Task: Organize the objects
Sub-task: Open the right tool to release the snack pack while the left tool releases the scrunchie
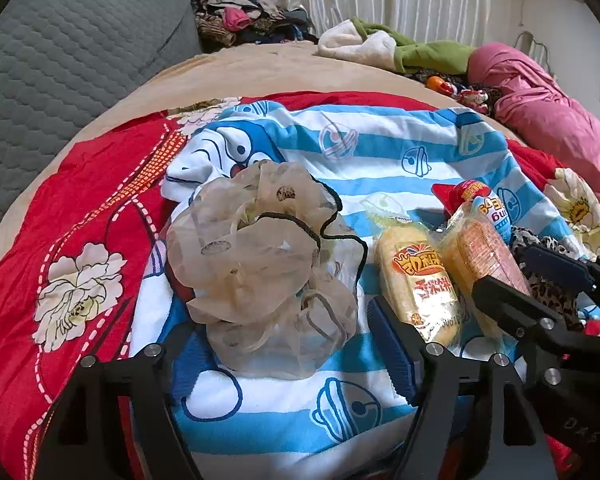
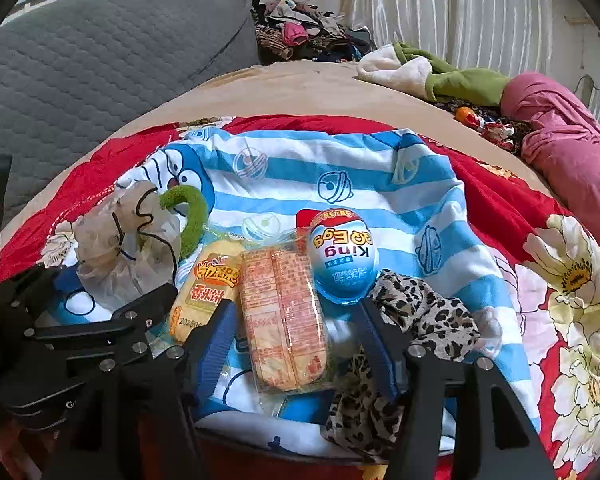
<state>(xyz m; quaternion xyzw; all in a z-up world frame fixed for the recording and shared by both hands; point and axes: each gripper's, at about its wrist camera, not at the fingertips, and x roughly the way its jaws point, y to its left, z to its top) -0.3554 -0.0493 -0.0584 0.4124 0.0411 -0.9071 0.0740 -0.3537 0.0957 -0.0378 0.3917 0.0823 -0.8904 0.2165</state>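
**Snacks and hair ties gathered on the striped cloth**

Both grippers stand spread wide: the left gripper point(image 1: 288, 356) brackets the sheer scrunchie point(image 1: 260, 264), the right gripper point(image 2: 296, 344) straddles a rice-cracker pack point(image 2: 284, 320), neither pinching. Another cracker pack point(image 2: 204, 292), the toy egg point(image 2: 340, 256) and a leopard scrunchie point(image 2: 420, 312) lie close together on the near striped cloth point(image 2: 300, 168). Grouped already or awaiting sorting: I cannot tell.

Blue-white striped cartoon cloth point(image 2: 284, 184) over red floral sheet point(image 1: 60, 240); yellow snack packs point(image 2: 208, 284); blue-red egg point(image 2: 342, 258); leopard-print fabric point(image 2: 420, 312); sheer beige scrunchie point(image 1: 260, 256), possibly dotted.
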